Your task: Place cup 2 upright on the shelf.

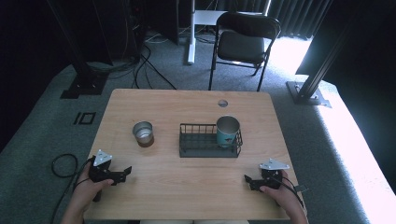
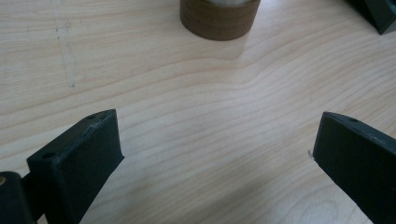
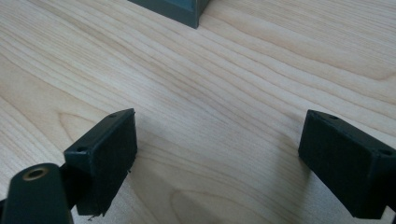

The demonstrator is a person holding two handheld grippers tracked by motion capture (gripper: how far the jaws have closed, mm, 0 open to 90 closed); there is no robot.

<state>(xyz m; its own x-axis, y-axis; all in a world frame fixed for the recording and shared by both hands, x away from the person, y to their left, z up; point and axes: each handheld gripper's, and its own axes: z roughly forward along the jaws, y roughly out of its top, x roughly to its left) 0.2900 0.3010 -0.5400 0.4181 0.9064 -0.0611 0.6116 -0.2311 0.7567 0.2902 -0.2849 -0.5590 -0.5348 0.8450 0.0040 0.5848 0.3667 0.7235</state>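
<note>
A steel cup with a brown base [image 1: 143, 133] stands on the wooden table [image 1: 187, 186], left of a black wire basket [image 1: 196, 143]. A teal cup [image 1: 227, 131] stands upright inside the basket's right end. My left gripper [image 1: 122, 173] rests at the front left, open and empty, well short of the steel cup. In the left gripper view the brown base [image 2: 219, 18] shows at the top, beyond the gripper [image 2: 217, 154]. My right gripper [image 1: 247, 181] sits at the front right, open with nothing between its fingers [image 3: 107, 158]. The basket's corner [image 3: 173, 9] shows at the top.
A black folding chair [image 1: 245, 42] stands beyond the table's far edge, with cables and stand legs on the grey carpet. A round cable hole [image 1: 222, 103] lies near the table's back edge. Bare wood stretches between the two grippers.
</note>
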